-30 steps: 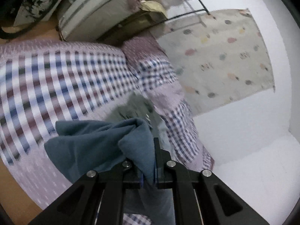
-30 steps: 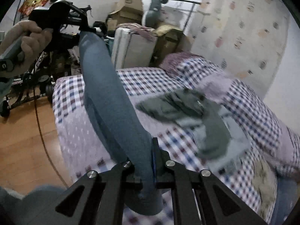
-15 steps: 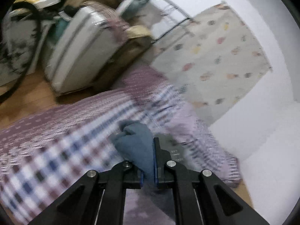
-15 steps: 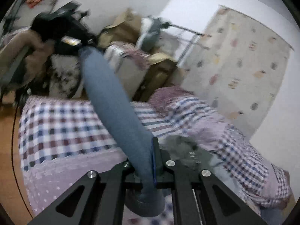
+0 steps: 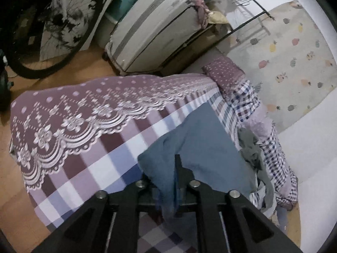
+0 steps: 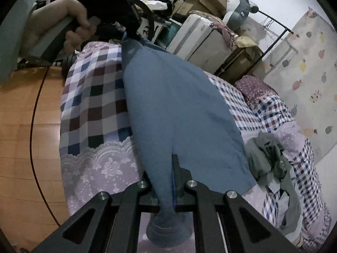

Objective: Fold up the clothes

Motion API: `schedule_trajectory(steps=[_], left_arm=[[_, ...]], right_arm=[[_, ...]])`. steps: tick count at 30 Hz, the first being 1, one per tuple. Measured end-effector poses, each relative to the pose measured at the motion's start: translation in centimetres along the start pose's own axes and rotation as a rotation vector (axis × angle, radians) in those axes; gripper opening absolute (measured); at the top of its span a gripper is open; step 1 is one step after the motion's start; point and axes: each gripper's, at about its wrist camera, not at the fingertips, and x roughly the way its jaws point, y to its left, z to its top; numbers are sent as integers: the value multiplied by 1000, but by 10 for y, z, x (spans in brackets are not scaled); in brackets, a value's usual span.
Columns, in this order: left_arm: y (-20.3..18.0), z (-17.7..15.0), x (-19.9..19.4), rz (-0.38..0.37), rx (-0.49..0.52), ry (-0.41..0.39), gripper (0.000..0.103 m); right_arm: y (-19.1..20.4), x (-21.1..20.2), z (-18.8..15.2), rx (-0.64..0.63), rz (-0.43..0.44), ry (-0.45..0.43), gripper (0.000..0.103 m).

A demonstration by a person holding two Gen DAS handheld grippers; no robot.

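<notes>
We hold one gripper in each hand, both angled downward over the bed (image 5: 88, 139), whose cover is a purple-and-white check with a lace-patterned border. In the right wrist view our left hand (image 6: 63, 27) is wrapped around the handle of the left gripper (image 6: 126, 34), up at the far end of the blue garment (image 6: 179, 109), with a grey sleeve at the frame's edge. In its own view the left gripper (image 5: 168, 181) has a corner of the blue garment (image 5: 202, 147) bunched between its jaws; those jaws are opening, though the cloth is not yet free and from here we cannot tell whether the pads press on it. The right gripper (image 6: 166, 181) has its jaws nearly closed, pinching the near end of the same garment, and a rolled lump of cloth hangs just below its fingers. Between the two grippers the blue garment runs as one long sheet spread on the checked cover, its right edge lying flat. Just beside that edge sits a crumpled grey-green garment (image 6: 271, 158) on a heap of checked bedding. Behind the bed stand a pale hard-shell suitcase (image 5: 155, 27), cardboard boxes (image 6: 202, 0) and a bicycle wheel (image 5: 52, 31).
</notes>
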Motion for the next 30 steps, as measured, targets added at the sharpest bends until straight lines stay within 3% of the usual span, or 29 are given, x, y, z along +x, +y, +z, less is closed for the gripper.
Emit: schedule_trajectory(steps=[1, 3, 4, 6, 7, 9, 15, 19, 23, 26, 30], left_arm=[[-1, 4, 1, 18, -11, 0, 31], [3, 6, -9, 62, -43, -20, 54], [6, 8, -19, 70, -61, -44, 58], [8, 12, -42, 52, -88, -97, 65], [4, 12, -56, 34, -94, -127, 67], [-8, 11, -83, -12, -77, -174, 77], [-83, -16, -170, -179, 66, -282, 86], [-150, -51, -214, -314, 170, -321, 88], [-223, -99, -243, -401, 313, -339, 89], [-278, -138, -254, -417, 404, -322, 91], [-353, -194, -253, -485, 515, -262, 91]], right_arm=[[-1, -1, 0, 7, 6, 9, 10], [-1, -7, 0, 33, 33, 17, 19], [-4, -15, -2, 58, 60, 9, 22], [-12, -31, -5, 111, 98, -13, 43], [-19, -42, -6, 142, 112, -32, 48], [-36, -67, -12, 206, 141, -77, 48], [-111, -160, -48, 417, 208, -170, 50], [-163, -238, -94, 502, 144, -258, 58], [-202, -300, -148, 544, 22, -302, 64], [-231, -342, -193, 609, -74, -300, 67], [-263, -395, -248, 672, -204, -304, 80]])
